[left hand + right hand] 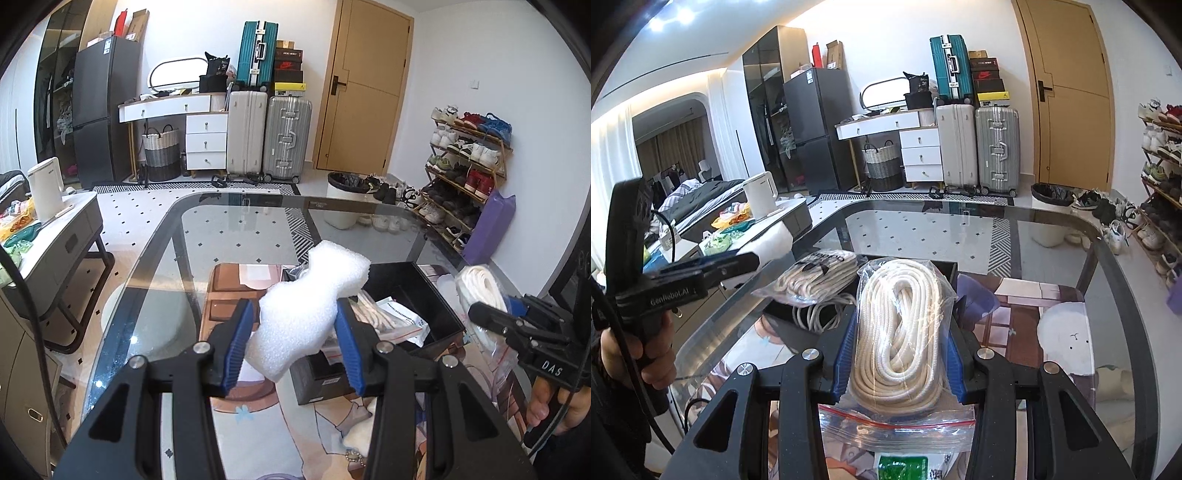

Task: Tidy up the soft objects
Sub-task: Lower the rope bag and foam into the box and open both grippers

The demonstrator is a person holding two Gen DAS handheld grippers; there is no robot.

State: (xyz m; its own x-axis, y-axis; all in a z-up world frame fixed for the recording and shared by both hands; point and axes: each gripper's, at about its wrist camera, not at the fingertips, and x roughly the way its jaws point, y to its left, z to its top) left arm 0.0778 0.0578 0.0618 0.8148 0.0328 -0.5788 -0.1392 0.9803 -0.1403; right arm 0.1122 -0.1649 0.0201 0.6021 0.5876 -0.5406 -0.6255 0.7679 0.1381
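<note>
My left gripper [293,345] is shut on a white foam block [310,306] and holds it above the glass table, just left of a black box [413,288]. The box holds bagged items [388,317]. My right gripper [899,356] is shut on a clear zip bag of coiled white rope [901,332] and holds it near the box [949,269]; it also shows in the left wrist view [480,291]. Another bagged rope [816,275] lies in the box with a loose grey cord [816,314].
The glass table [155,258] has a printed mat [229,288] under it. A grey side table [62,236] with a white kettle [46,190] stands to the left. Suitcases [266,136], a bin [345,199] and a shoe rack [465,166] stand beyond.
</note>
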